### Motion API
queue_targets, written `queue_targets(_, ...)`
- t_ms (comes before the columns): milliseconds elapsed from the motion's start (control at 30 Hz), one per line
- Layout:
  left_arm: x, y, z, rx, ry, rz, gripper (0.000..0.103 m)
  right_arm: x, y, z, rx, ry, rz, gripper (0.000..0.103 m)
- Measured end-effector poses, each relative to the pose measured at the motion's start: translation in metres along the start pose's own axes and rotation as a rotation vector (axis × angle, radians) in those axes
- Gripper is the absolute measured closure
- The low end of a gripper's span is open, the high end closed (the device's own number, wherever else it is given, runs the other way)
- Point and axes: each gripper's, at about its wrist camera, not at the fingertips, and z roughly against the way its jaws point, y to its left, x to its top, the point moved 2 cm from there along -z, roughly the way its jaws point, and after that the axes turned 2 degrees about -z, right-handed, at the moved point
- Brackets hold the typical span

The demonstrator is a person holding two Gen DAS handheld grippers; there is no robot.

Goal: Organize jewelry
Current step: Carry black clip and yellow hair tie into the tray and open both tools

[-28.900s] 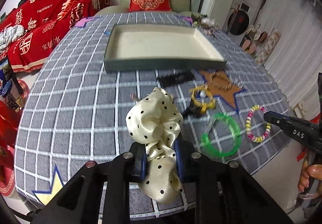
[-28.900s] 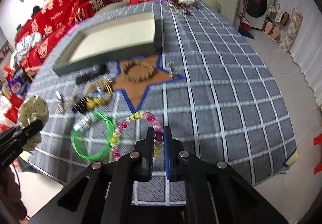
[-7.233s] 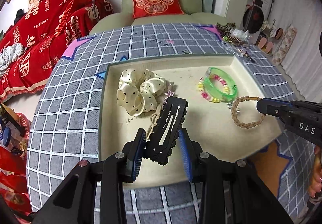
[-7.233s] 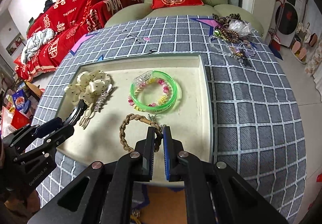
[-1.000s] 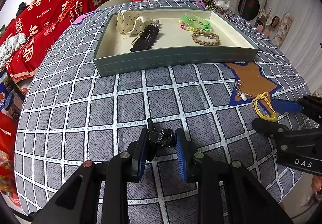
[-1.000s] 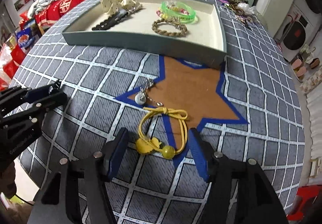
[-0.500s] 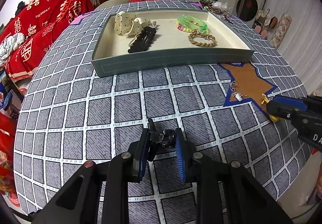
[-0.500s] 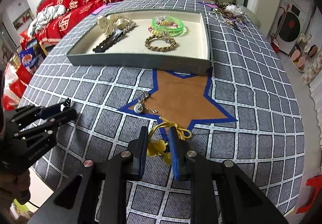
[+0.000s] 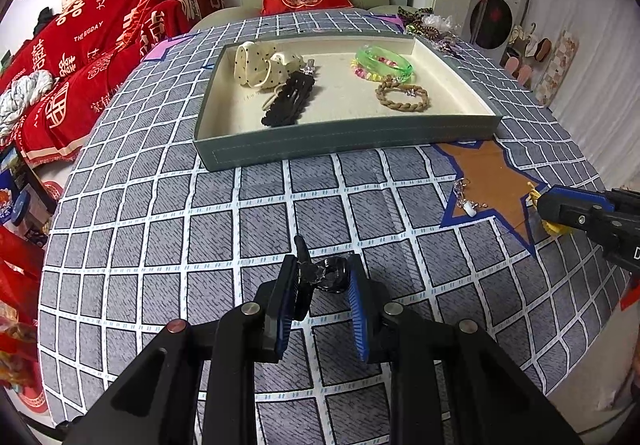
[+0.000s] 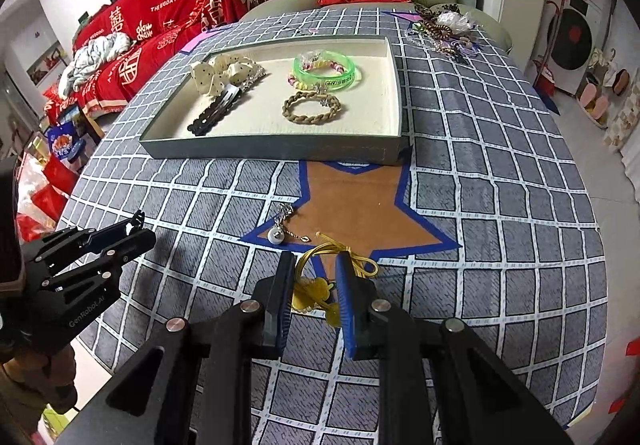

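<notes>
Left gripper [image 9: 322, 279] fingers pinch a black hair clip [image 9: 326, 273] just above the checked tabletop [image 9: 160, 213]. Right gripper [image 10: 314, 285] fingers pinch a yellow hair tie [image 10: 316, 291] at the brown star [image 10: 352, 201]. A small pendant [image 10: 277, 233] lies beside it. Tray [image 10: 276, 152] holds 4 pieces.

Black hair clip [image 9: 325, 272] and yellow hair tie [image 10: 320, 287] seemingly pinched above the cloth; tray [image 9: 344, 143] holds 4 pieces.
</notes>
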Motion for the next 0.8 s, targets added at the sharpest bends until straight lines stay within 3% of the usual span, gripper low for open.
queue_targets(333, 0.025, 0.022, 0.019, -0.007, -0.045, 0.028, 0.070, 0.018, -0.004, 0.012, 0.038, -0.030, -0.023, 0.080)
queue_targets(800, 0.088, 0.035, 0.026, -0.001, -0.122, 0.033, 0.070, 0.083, -0.006, 0.021, 0.088, -0.099, -0.036, 0.081)
